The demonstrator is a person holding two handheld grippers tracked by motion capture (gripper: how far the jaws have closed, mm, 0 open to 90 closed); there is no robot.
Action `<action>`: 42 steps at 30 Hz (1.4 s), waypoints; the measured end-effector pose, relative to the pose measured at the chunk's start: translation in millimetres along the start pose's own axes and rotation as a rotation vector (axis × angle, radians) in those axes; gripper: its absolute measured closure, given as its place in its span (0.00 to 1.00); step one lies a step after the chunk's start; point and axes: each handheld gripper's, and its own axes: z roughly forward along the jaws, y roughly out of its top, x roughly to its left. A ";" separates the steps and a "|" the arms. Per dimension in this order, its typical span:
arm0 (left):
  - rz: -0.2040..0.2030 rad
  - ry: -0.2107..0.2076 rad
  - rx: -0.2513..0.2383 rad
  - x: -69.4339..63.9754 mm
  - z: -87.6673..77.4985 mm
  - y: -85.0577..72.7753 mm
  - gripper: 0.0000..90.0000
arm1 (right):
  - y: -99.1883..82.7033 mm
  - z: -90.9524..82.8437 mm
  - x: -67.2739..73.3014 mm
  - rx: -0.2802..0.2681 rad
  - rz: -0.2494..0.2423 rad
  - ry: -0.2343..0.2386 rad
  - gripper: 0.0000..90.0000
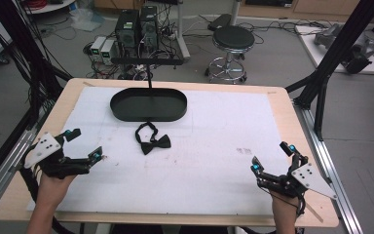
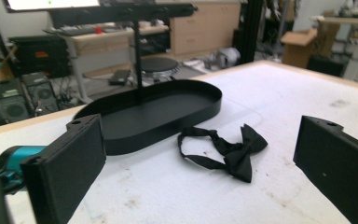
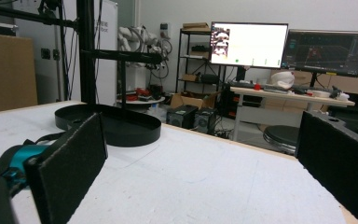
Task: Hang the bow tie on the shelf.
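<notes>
Black fabric bow tie (image 2: pixel 228 151) lies ahead of our left tool (image 2: pixel 196 163), jaws spread wide, nothing between; we judge it light, limp; pinch the knot; right tool (image 3: pixel 200 168) likewise agape.

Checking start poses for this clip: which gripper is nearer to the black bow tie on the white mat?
Left. The left gripper sits open just left of the bow tie, jaws toward it. The right gripper, also open, rests near the table's right edge, much farther away.
</notes>
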 end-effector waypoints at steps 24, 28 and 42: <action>0.109 -0.161 0.276 -28.2 90.5 13.2 0.12 | -0.5 -0.1 -3.5 -0.003 0.019 0.004 0.02; 0.130 -0.181 0.341 -33.8 112.7 11.3 0.12 | -0.4 0.0 -3.5 -0.005 0.023 0.004 0.02; 0.164 -0.227 0.518 -47.9 160.9 -7.9 0.24 | -0.3 -0.2 -4.9 -0.012 0.031 0.005 0.02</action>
